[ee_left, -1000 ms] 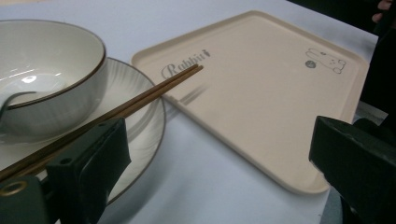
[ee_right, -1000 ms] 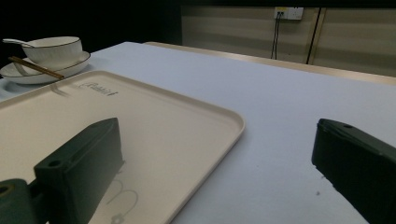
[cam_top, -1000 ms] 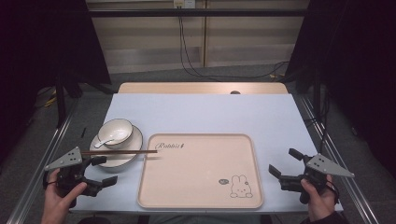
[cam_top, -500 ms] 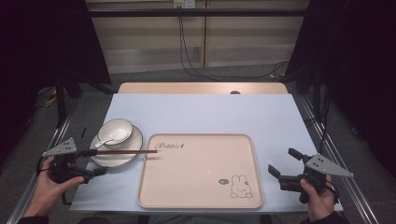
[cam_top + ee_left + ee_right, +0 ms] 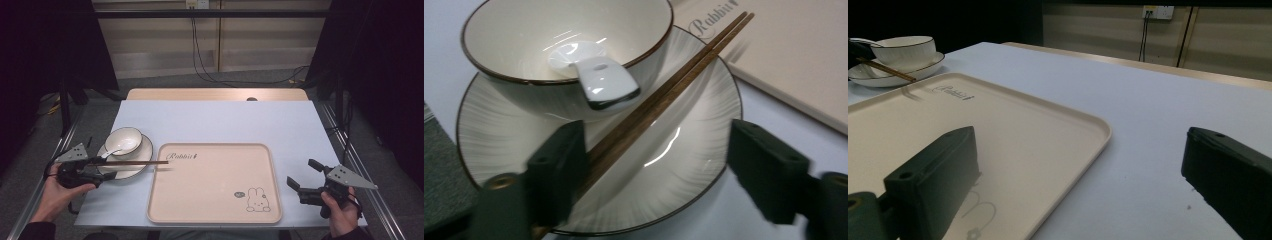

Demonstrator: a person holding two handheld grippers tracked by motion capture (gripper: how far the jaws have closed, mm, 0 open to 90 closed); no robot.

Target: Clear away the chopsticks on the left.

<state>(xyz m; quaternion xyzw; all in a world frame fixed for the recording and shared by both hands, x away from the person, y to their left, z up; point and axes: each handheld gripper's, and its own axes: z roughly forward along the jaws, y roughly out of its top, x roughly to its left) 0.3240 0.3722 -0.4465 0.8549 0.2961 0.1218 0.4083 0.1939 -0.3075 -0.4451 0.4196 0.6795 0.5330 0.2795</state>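
Chopsticks of dark brown wood (image 5: 131, 162) lie as a pair across the near part of a round white plate with a dark rim (image 5: 131, 167), their tips reaching over onto the left edge of a large beige rectangular tray printed with a rabbit and the word "Rabbit" (image 5: 212, 200). On the far-left part of that plate sits a white ceramic bowl with a dark rim (image 5: 123, 139), and a white ceramic soup spoon (image 5: 111, 152) rests in it with its handle hanging over the bowl's near edge. All of this stands on a pale blue worktop (image 5: 215, 120).

The left hand-held gripper (image 5: 102, 170) is at the plate's near-left rim, low over it. In the left gripper view its jaws stand wide apart and hold nothing: one jaw is just beside the thick ends of the chopsticks (image 5: 664, 95), whether touching I cannot tell, while the other hangs over the plate's (image 5: 694, 130) opposite rim.

The right hand-held gripper (image 5: 305, 176) sits near the worktop's front right corner, just beside the tray's right edge, jaws spread wide and empty, aimed across the tray (image 5: 998, 130) in the right gripper view.
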